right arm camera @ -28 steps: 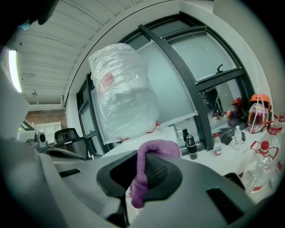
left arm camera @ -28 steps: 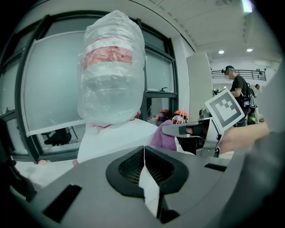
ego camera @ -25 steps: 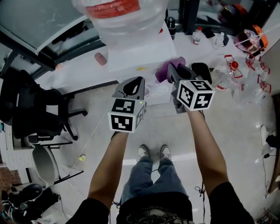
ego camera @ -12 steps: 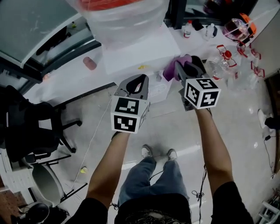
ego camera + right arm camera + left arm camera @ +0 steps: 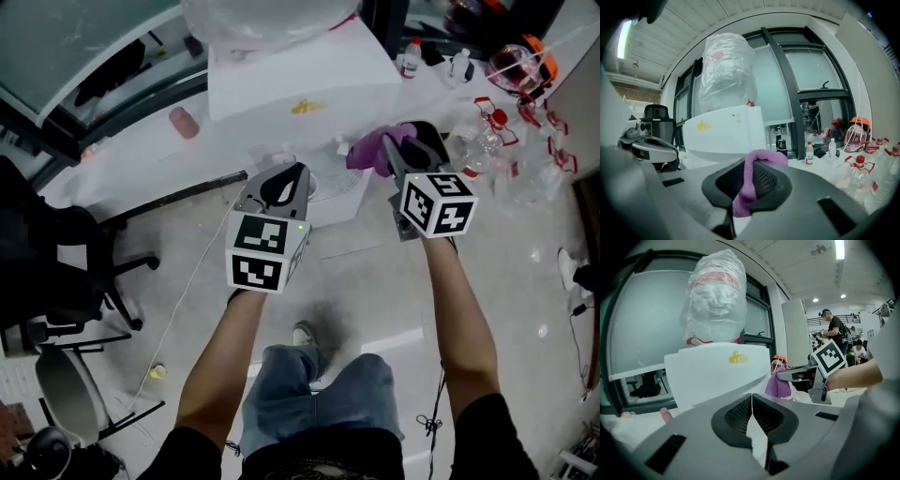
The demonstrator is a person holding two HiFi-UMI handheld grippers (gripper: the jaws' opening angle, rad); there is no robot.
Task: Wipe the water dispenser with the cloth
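At twelve o'clock in the head view, the top edge cuts off the clear plastic-wrapped water bottle on the white box-shaped water dispenser. We cannot read the small yellow mark on the dispenser. At one o'clock the right gripper covers part of the fuzzy purple cloth, and in the right gripper view its lower end drops out of sight between the jaws. At nine o'clock the black office chair runs off the left edge.
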